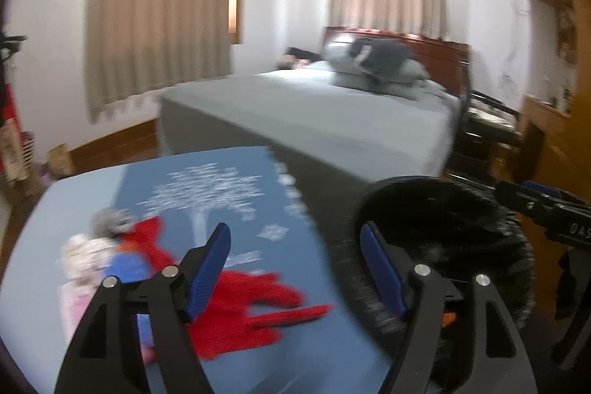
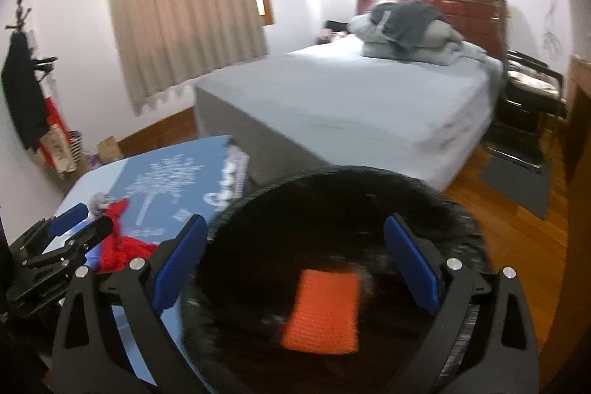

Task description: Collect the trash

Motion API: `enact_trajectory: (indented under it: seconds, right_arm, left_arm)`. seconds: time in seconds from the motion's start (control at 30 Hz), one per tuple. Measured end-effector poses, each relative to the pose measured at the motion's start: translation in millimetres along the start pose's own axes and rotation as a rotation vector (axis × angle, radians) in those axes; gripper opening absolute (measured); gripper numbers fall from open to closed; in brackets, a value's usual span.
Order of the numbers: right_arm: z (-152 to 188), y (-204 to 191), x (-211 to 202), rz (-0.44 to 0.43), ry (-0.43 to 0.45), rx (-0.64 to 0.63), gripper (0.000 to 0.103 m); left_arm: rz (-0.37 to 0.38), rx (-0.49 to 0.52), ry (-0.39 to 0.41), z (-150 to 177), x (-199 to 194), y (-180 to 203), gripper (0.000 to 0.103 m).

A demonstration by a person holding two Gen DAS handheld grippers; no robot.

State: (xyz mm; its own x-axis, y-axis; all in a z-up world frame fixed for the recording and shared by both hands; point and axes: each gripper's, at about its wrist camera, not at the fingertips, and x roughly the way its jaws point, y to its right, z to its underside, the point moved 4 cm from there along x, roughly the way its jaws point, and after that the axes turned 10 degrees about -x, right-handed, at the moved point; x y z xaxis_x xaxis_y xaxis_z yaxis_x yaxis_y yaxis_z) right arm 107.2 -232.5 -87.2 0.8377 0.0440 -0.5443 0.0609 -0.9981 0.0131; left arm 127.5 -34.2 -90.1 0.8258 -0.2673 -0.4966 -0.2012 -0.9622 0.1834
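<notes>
On my far left, a low table (image 1: 74, 194) under a blue cloth with a white tree print holds the litter I am here to collect: a grey crumpled wad (image 1: 110, 222), a pale pinkish wrapper (image 1: 83, 264), and a loose heap of red and blue scraps (image 1: 236, 309). All of it lies together near the table's near edge, which I judge keeps it within easy reach. My left gripper (image 1: 295, 268) hangs above that heap with its blue pads spread apart and nothing between them. I read it as free and ready for another piece.

Just to the right of the table stands a round black bin (image 2: 332, 187), close enough that its rim overlaps the table edge in the right wrist view, which I take to be why a drop needs only a short swing. Inside the bin lies one flat orange piece (image 2: 325, 311) on the dark bottom; I see nothing else in it, though blur hides detail. My right gripper (image 2: 295, 268) is over the bin's mouth, jaws wide and empty, pads on either side of the orange piece without touching it.

Behind everything is a grey bed (image 2: 369, 98)
</notes>
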Motion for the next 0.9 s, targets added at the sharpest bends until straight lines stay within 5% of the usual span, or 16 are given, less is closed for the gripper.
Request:
enact_trajectory:
  seconds: [0.27,0.43,0.77,0.9]
  right_arm:
    - [-16.5,-87.7,29.2,-0.157,0.01,-0.092,0.094]
    - [-14.8,-129.8,44.3,-0.218,0.001,-0.136,0.094]
    - [-0.8,-162.8,60.6,-0.254,-0.048,-0.184,0.094]
    - [0.4,-162.1,63.6,-0.25,-0.058,-0.179,0.094]
  left_arm:
    - [-0.247,-0.079,0.018,7.5,-20.5,-99.7,0.072]
    - [-0.326,-0.115,-0.014,25.7,-21.4,-138.7,0.072]
    - [-0.339,-0.177,-0.096,52.6,1.9,-168.5,0.071]
    - [-0.298,-0.183,-0.123,56.6,7.6,-169.0,0.056]
